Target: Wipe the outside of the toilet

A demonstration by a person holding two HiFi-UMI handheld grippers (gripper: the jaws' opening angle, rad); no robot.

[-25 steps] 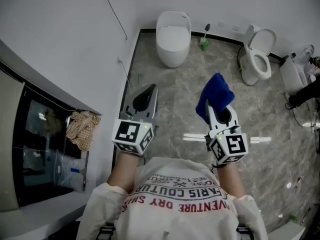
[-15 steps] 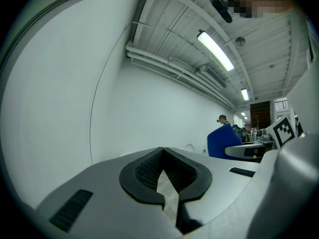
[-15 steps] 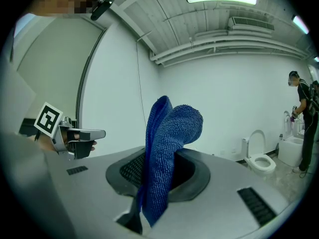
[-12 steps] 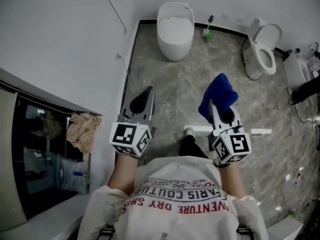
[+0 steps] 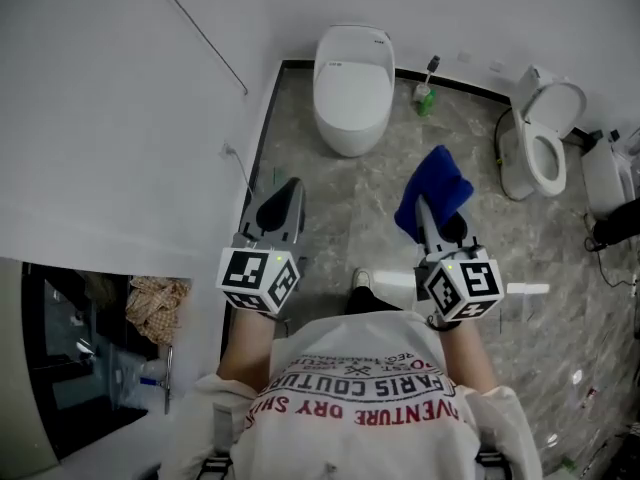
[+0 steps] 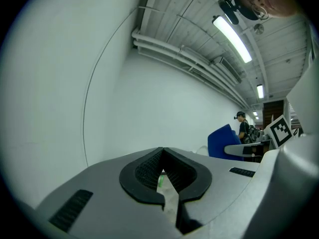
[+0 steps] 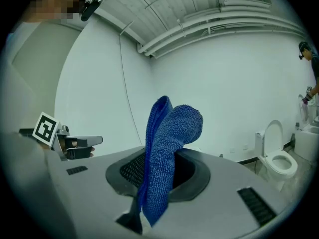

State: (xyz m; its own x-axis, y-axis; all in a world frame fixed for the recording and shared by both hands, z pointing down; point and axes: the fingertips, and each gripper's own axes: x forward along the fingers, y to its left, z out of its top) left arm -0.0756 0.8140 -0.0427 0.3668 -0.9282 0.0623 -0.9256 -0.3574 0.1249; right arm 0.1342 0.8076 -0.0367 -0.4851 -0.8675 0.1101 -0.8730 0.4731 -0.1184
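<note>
Stepping forward since a second ago, the person has left the dark cabinet by the wall behind, and both toilets sit a bit nearer, though the two claws are carried just as before.

The floor (image 5: 350,203) is grey veined stone, glossy and hard, running to a dark skirting along its far edge. The wall (image 5: 120,118) on the left is plain matte white.

At the floor's far left corner stands the closed toilet (image 5: 350,83), a smooth rounded white ceramic body with its lid down. The open toilet (image 5: 545,153) is by the far right edge, lid up and bowl showing. I can't say which one is meant for wiping; both are well apart from the claws.

The right claw (image 7: 159,176) is pinching the blue cloth (image 7: 167,148), a thick looped terry folded double. Its free end stands up past the tips, I'd guess so that a soft pad leads when it meets the porcelain.

The left claw (image 6: 163,172) is pressed together on nothing, ribbed black pads meeting, held level beside the other as if simply kept out of the way.

A toilet brush (image 5: 427,90) in a green holder stands against the far edge, between the toilets.
</note>
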